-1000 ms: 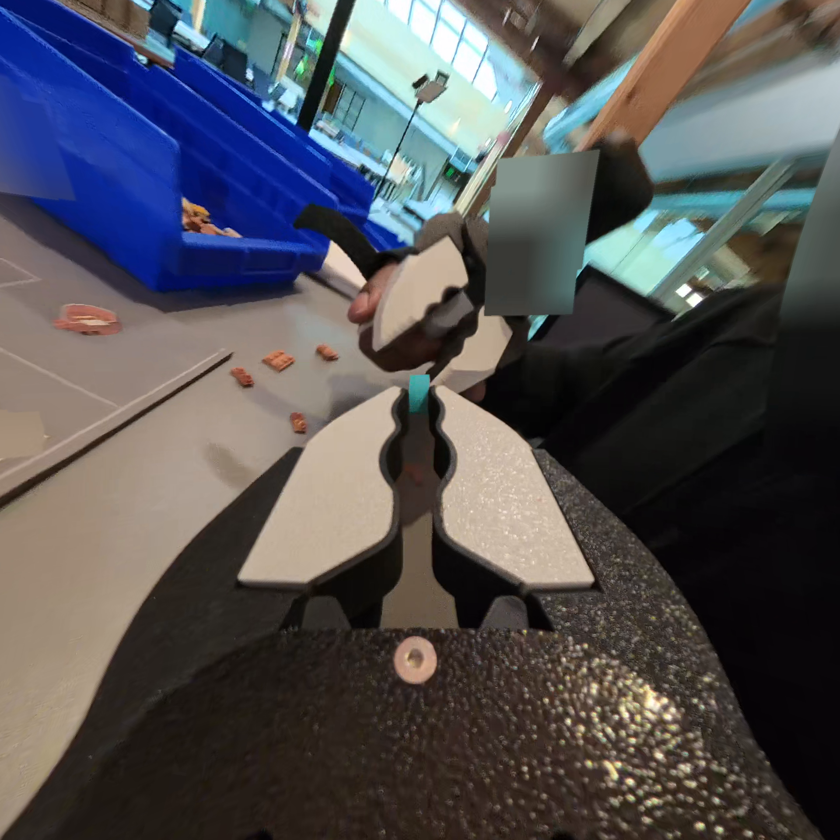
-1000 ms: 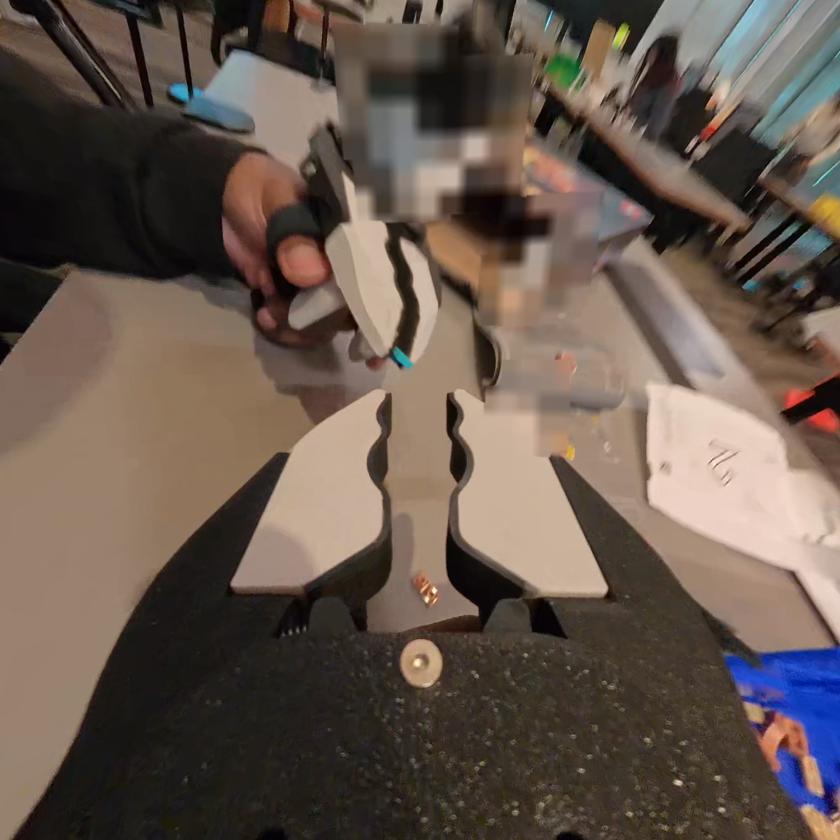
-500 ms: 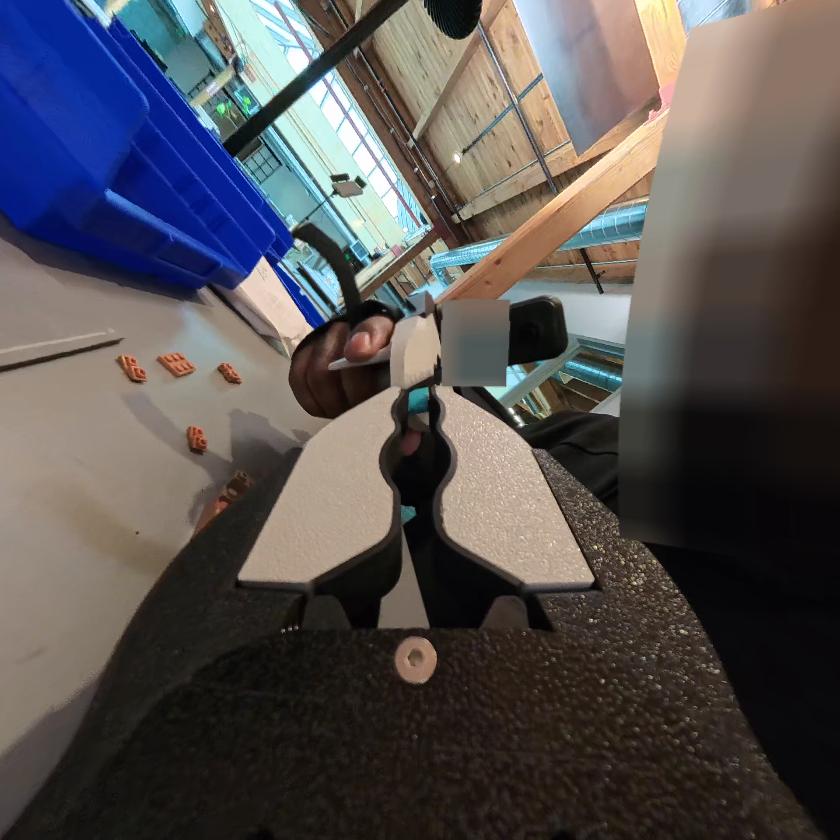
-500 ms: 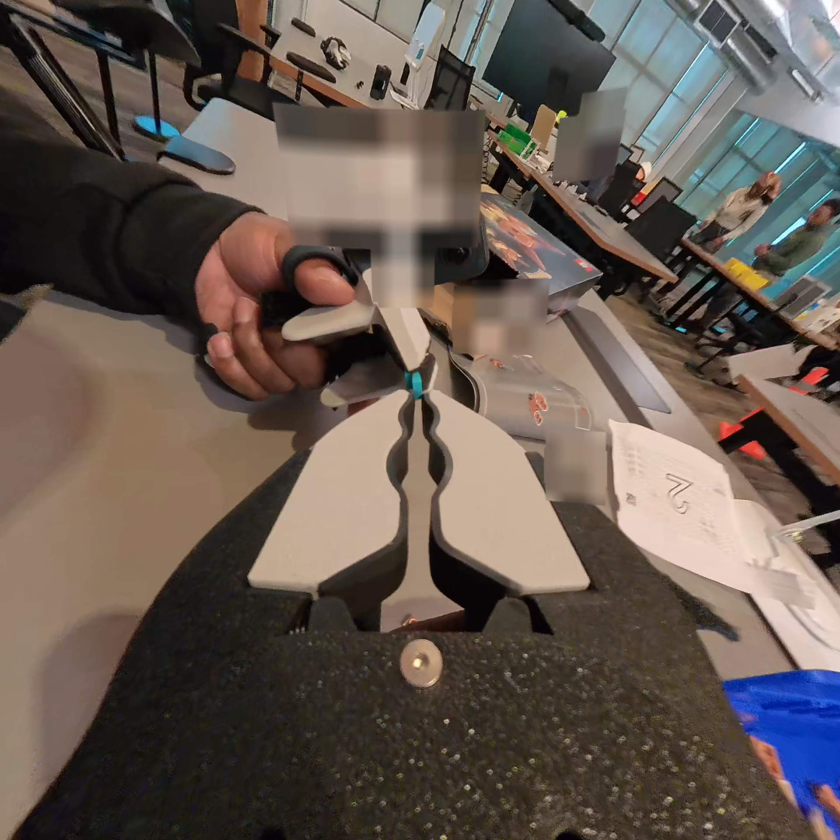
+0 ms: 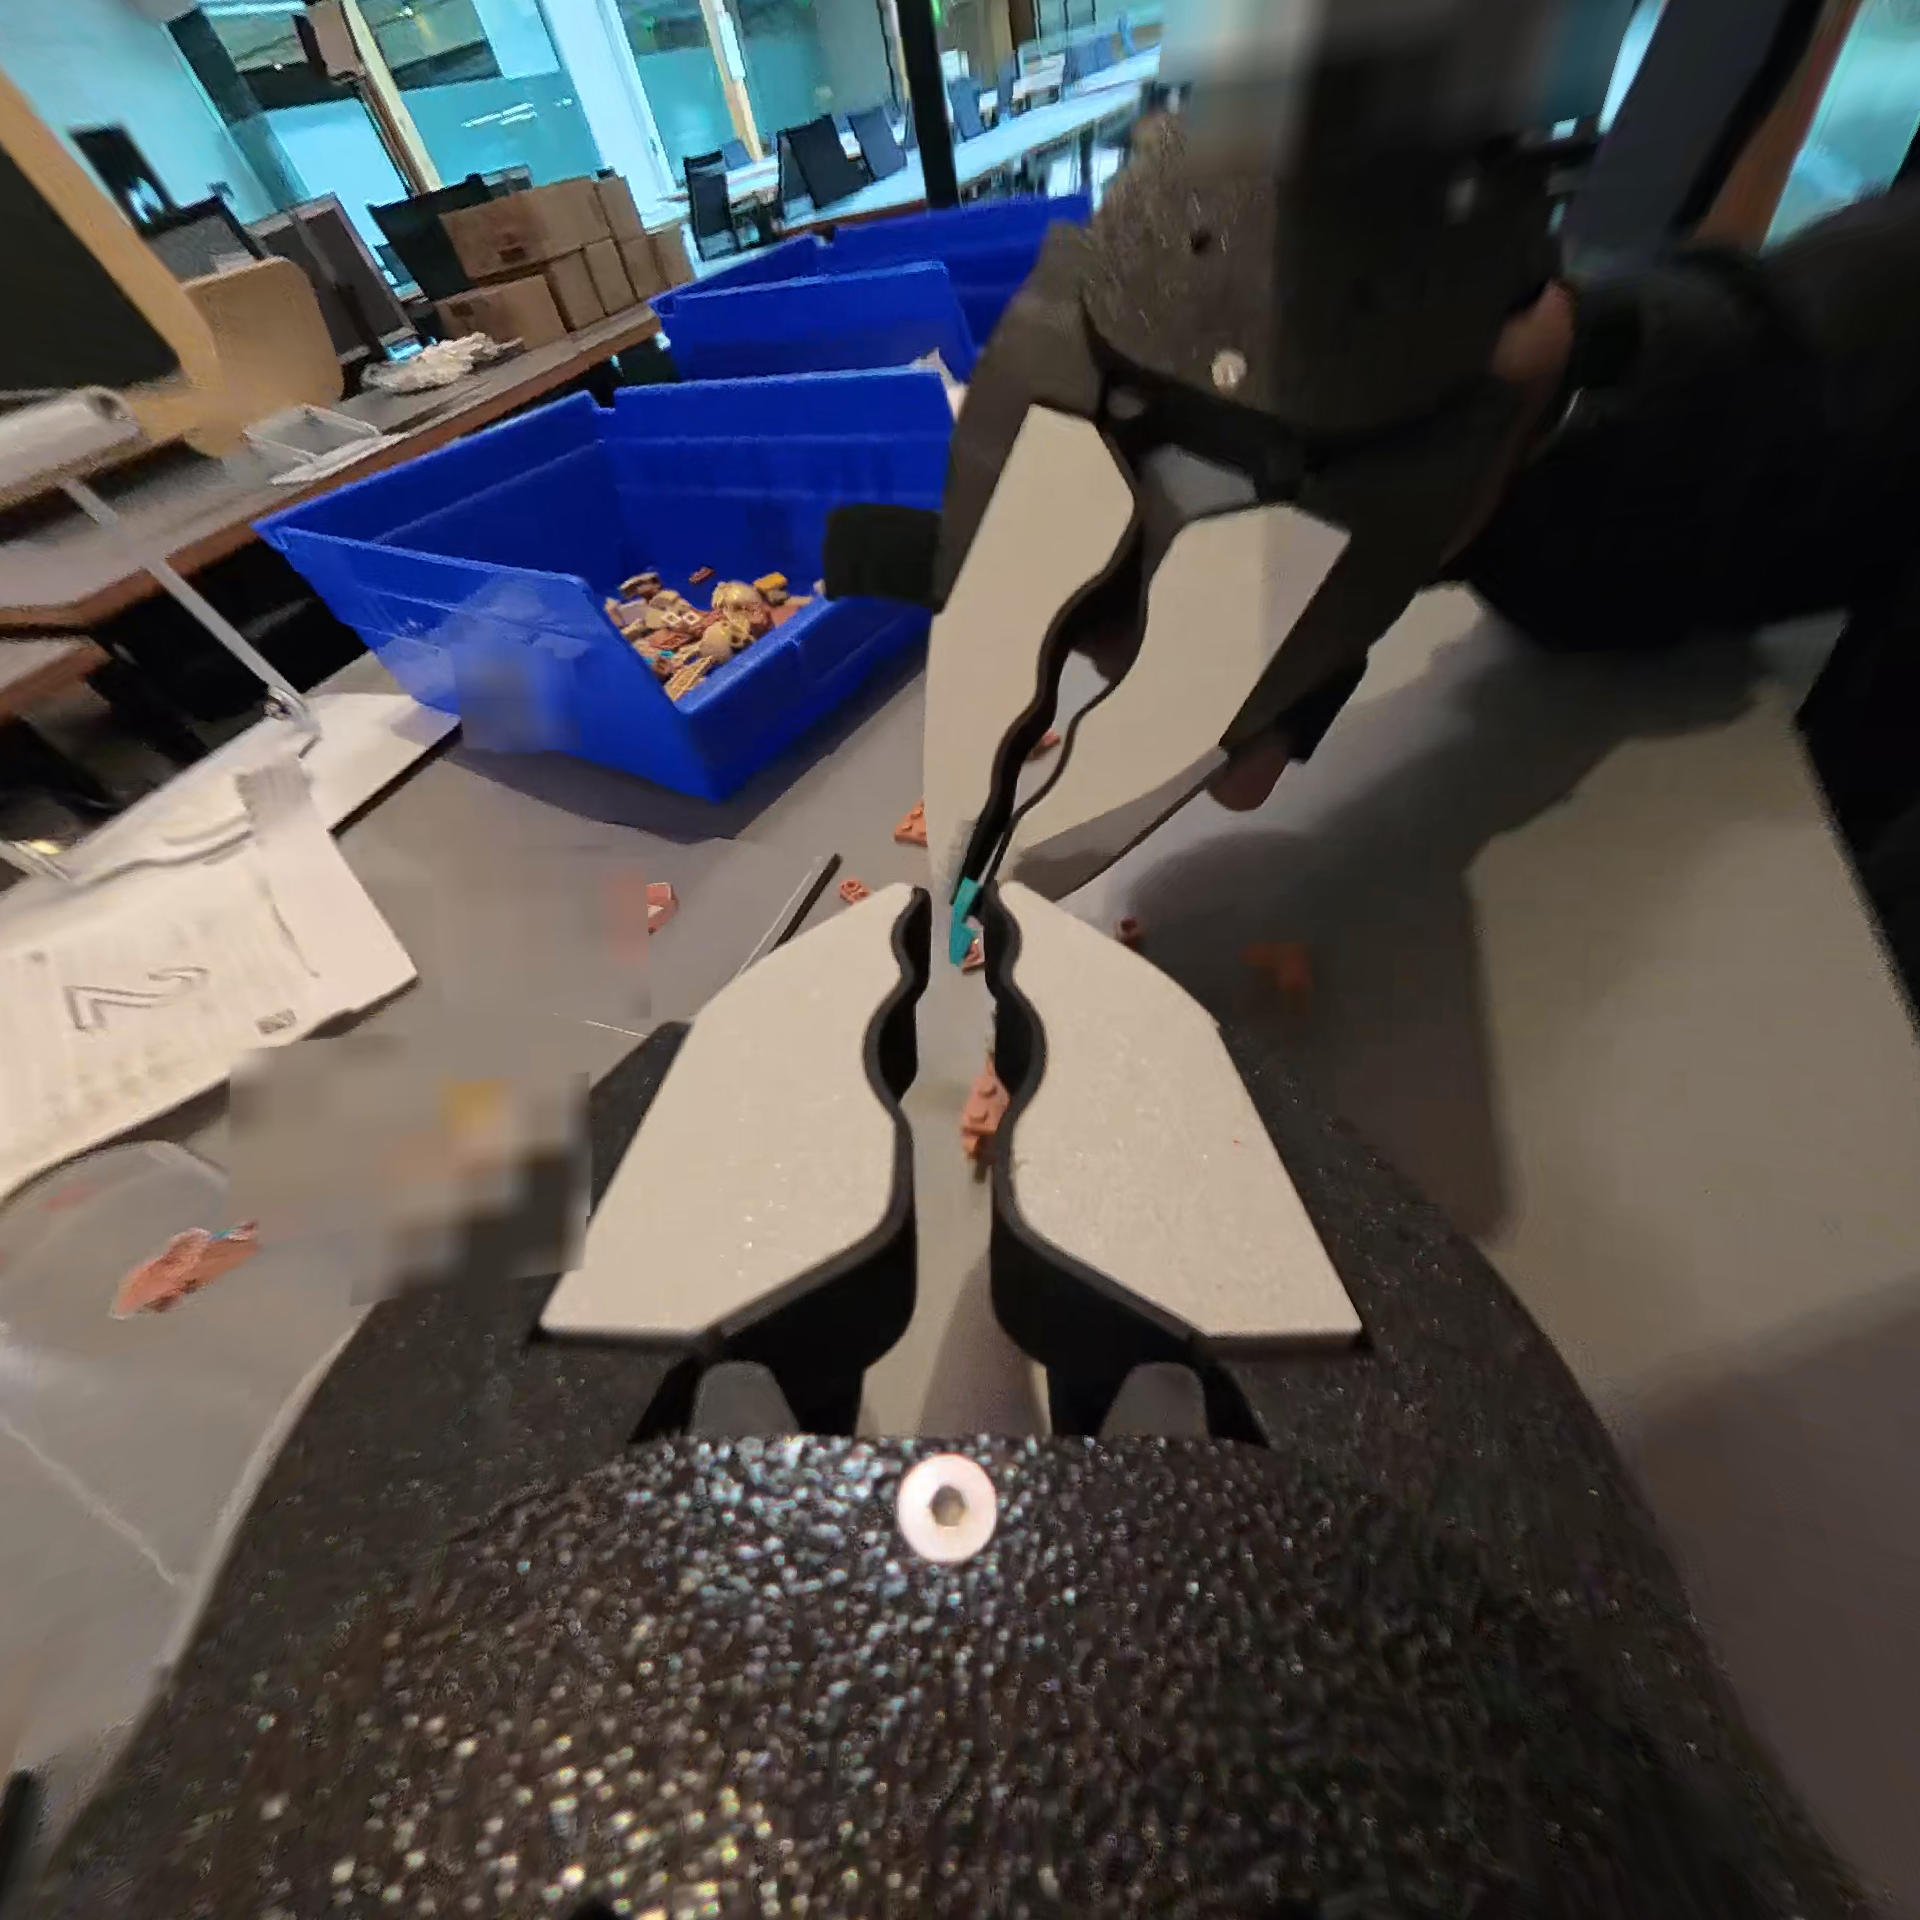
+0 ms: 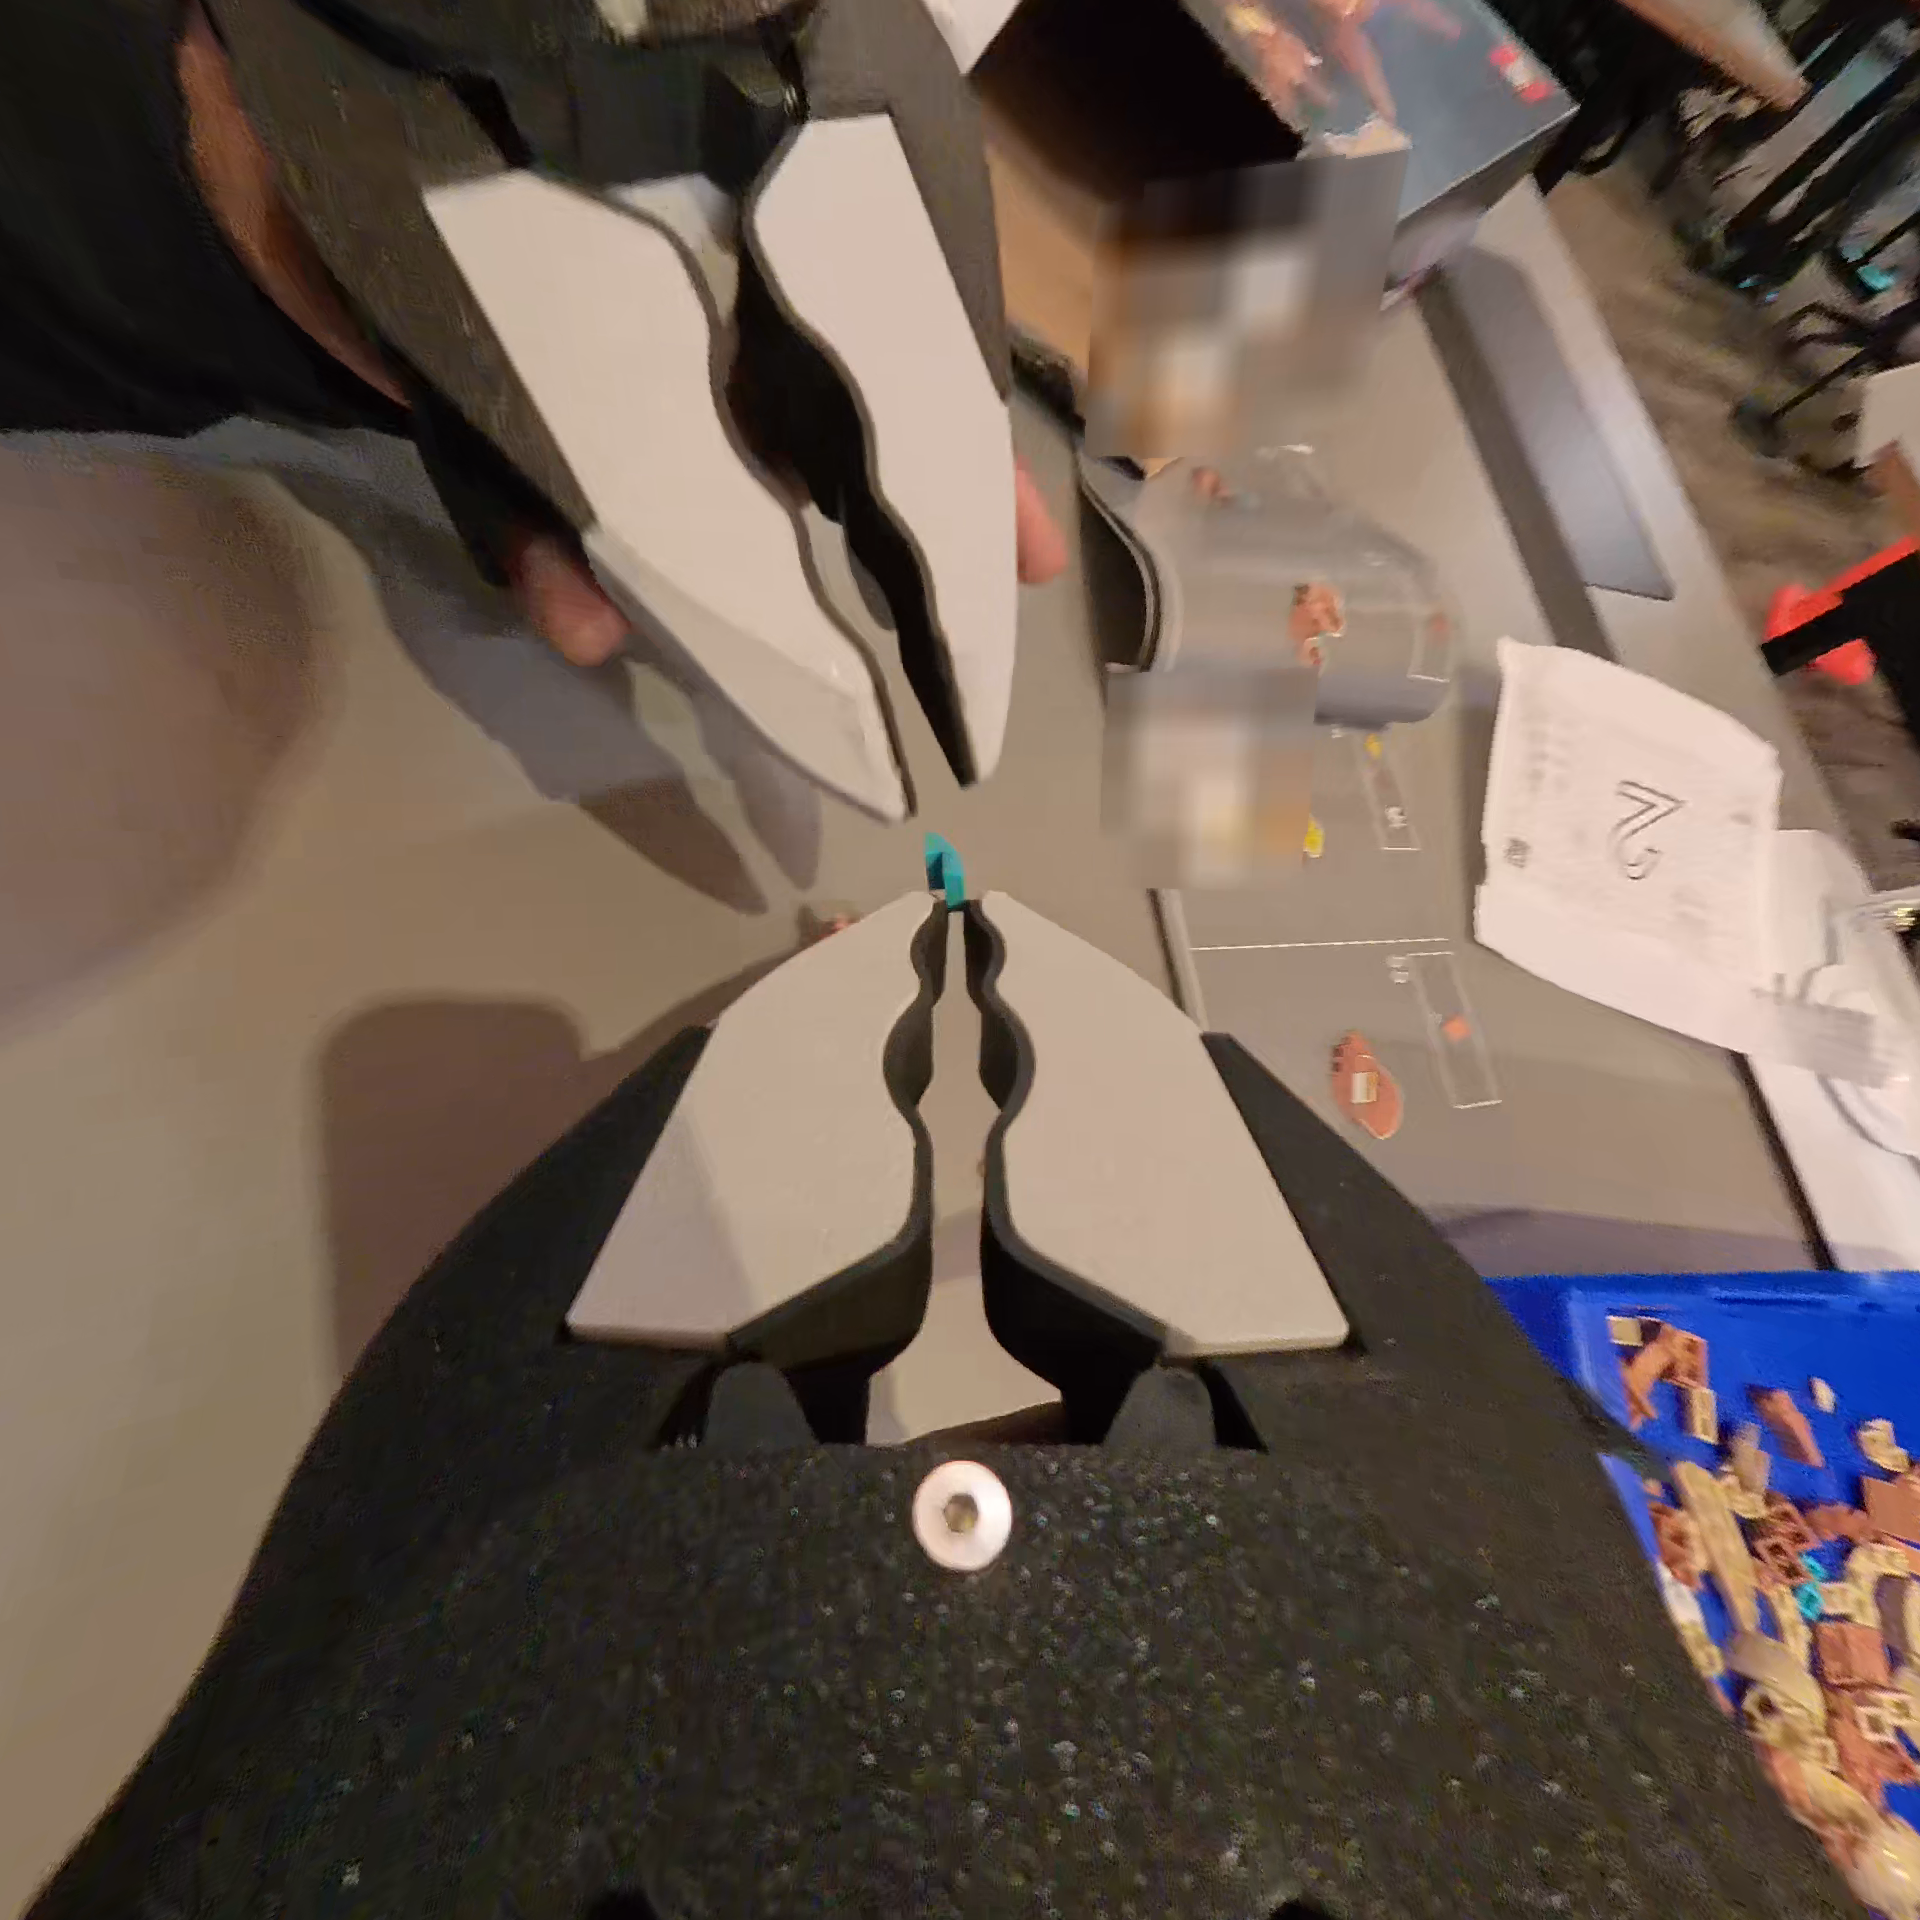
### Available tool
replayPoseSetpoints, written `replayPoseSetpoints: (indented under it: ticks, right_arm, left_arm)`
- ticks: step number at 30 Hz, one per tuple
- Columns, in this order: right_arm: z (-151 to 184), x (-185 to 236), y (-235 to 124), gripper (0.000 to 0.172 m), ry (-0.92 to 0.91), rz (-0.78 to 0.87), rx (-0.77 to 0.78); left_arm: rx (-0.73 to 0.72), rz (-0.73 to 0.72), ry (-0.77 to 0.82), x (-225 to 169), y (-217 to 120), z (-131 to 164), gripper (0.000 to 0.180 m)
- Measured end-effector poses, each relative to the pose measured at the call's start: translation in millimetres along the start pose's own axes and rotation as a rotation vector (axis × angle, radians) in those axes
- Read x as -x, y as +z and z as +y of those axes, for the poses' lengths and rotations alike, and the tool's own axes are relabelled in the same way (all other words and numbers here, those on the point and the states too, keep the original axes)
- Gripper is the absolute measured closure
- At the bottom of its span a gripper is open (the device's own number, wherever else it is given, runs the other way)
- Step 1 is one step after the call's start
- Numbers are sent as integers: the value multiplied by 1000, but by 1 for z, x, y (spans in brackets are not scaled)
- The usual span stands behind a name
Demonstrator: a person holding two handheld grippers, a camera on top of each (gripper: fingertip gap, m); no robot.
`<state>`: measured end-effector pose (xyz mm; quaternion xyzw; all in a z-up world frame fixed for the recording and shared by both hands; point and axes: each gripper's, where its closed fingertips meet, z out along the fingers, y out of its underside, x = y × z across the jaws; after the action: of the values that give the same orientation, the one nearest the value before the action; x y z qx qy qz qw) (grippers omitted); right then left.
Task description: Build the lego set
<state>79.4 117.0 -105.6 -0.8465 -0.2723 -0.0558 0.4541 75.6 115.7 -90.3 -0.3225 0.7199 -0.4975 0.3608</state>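
The left gripper [image 5: 951, 904] hangs over the grey worktop [image 5: 1558, 1039], jaws slightly apart and gripping nothing. The small teal piece [image 6: 943, 871] is pinched at the tips of the right gripper [image 6: 954, 906], whose jaws are closed on it. Tiny, rigid and light, it looks easy to drop; hold it by its flat sides. The left view shows the blue bin [image 5: 540, 582] deeper; the right view shows a paper sheet [image 6: 1621, 862].
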Motion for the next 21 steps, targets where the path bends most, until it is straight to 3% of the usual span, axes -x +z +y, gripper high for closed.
replayPoseSetpoints:
  ticks: [6, 10, 21]
  right_arm:
    - [0, 9, 1, 169, 111, -62, 32]
    - [1, 12, 4, 169, 192, -105, 18]
    - [2, 9, 8, 172, 269, -151, -56]
  left_arm:
    - [72, -96, 289, -4, 4, 7, 174]
    - [105, -139, 399, -5, 6, 11, 180]
    - [58, -88, 235, -1, 4, 7, 180]
